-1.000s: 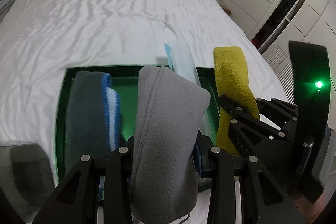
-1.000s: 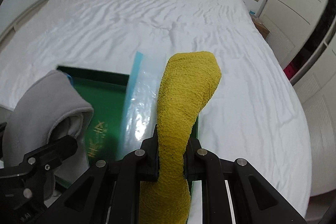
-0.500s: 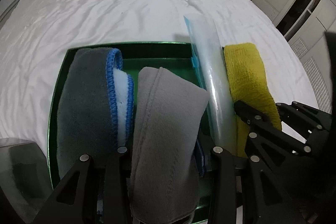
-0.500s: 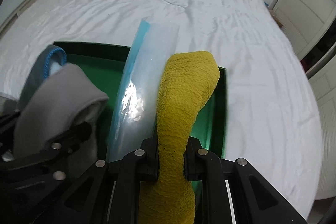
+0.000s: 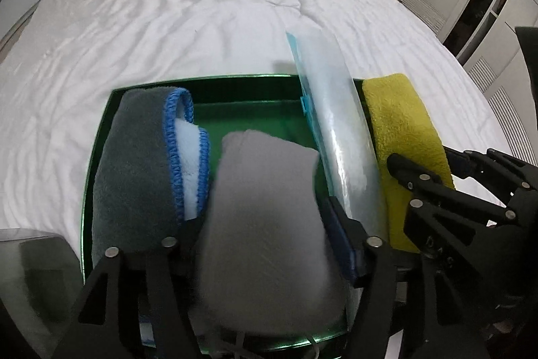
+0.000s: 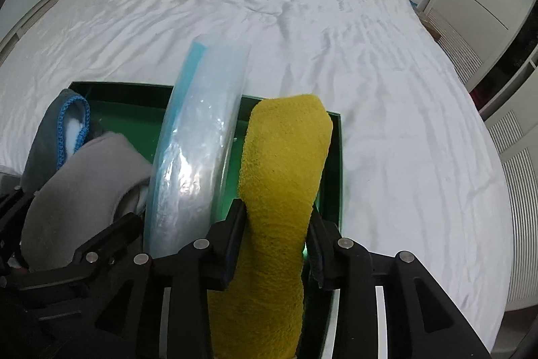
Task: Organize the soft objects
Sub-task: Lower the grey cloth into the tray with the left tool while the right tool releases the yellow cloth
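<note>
While both cloths sit upright in the green box (image 5: 201,79) on the bed (image 5: 168,5), this looks like the release step. The left tongs (image 5: 265,224) have just been opening, the light grey cloth (image 5: 269,207) loose between them. The right tongs (image 6: 274,217) have just been opening around the yellow cloth (image 6: 285,150). Next, both should lift clear without dragging fabric.
</note>
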A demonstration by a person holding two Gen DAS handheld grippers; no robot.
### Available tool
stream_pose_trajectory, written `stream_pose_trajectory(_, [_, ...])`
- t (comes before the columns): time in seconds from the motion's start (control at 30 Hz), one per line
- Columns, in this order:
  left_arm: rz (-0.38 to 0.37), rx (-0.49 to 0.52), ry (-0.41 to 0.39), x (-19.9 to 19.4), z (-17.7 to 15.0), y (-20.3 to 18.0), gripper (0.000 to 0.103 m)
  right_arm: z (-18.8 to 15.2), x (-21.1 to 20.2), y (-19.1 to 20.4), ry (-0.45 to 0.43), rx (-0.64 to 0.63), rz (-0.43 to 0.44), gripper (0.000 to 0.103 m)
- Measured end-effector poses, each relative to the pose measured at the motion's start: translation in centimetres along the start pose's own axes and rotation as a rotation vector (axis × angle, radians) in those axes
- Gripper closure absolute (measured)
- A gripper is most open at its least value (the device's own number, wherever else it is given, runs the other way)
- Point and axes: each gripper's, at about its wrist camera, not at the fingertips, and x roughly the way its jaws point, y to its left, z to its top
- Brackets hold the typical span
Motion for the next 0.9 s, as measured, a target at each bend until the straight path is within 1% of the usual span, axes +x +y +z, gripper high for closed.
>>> stream_pose_trajectory(0.07, [0.005, 0.004, -0.017, -0.5, 0.0, 0.0, 0.042, 0.0, -0.4, -0.3, -0.007, 0.006, -0.003, 0.063])
stream_pose_trajectory(0.13, [0.02, 0.009, -0.046, -1.1, 0.1, -0.1, 0.038, -0.1, -0.8, -0.3, -0.018, 0.008, -0.004, 0.062])
stream_pose_trajectory(0.23, [0.023, 0.006, -0.075, -1.5, 0.3, -0.2, 0.037, -0.4, -2.0, -0.4, -0.034, 0.013, -0.009, 0.058])
stream_pose_trajectory(0.47, [0.018, 0.0, -0.12, -2.7, 0.7, 0.0, 0.028, -0.8, -4.1, -0.7, -0.056, 0.024, -0.024, 0.057])
stream_pose_trajectory(0.6, [0.037, 0.009, -0.144, -3.3, 0.9, 0.3, 0.023, -1.0, -5.0, -0.7, -0.064, 0.03, -0.025, 0.056])
stream_pose_trajectory(0.8, [0.05, 0.004, -0.194, -4.9, 0.6, 0.7, 0.022, -0.9, -6.5, -0.3, -0.086, 0.032, -0.031, 0.056])
stream_pose_trajectory(0.9, [0.035, -0.002, -0.203, -5.9, 0.5, 0.8, 0.022, -1.3, -8.0, -0.1, -0.106, 0.04, -0.045, 0.055])
